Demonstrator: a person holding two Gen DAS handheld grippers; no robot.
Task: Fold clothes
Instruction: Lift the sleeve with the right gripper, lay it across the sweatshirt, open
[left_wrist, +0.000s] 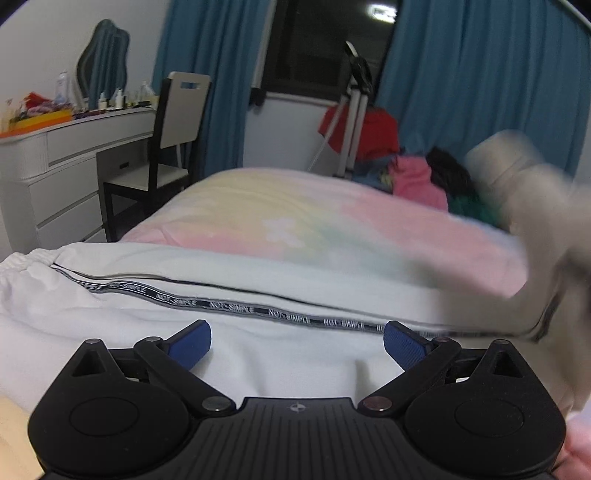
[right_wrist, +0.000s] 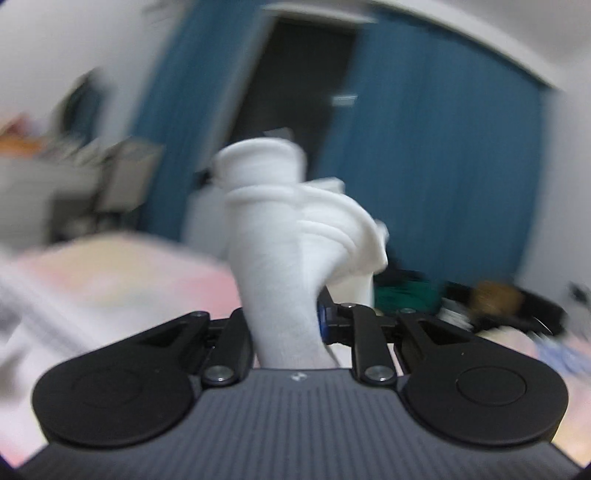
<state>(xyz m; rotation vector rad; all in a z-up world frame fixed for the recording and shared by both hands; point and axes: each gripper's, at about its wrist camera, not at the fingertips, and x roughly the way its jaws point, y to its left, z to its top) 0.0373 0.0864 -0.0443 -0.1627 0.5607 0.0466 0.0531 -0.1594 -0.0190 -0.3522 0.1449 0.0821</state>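
Note:
White trousers (left_wrist: 155, 325) with a black lettered side stripe (left_wrist: 236, 306) lie across the bed in the left wrist view. My left gripper (left_wrist: 297, 345) hovers just above them, open, its blue pads (left_wrist: 192, 345) wide apart with only flat cloth below. At the right of that view a blurred white leg end (left_wrist: 532, 206) is lifted off the bed. In the right wrist view my right gripper (right_wrist: 284, 317) is shut on that bunched white trouser leg (right_wrist: 280, 236), which stands up out of the jaws; the picture is blurred.
The bed has a pastel pink and yellow cover (left_wrist: 295, 218). A pile of coloured clothes (left_wrist: 417, 177) lies at its far right. A white dresser (left_wrist: 70, 166) and a chair (left_wrist: 162, 147) stand at the left, a tripod (left_wrist: 354, 110) and blue curtains (left_wrist: 480, 74) behind.

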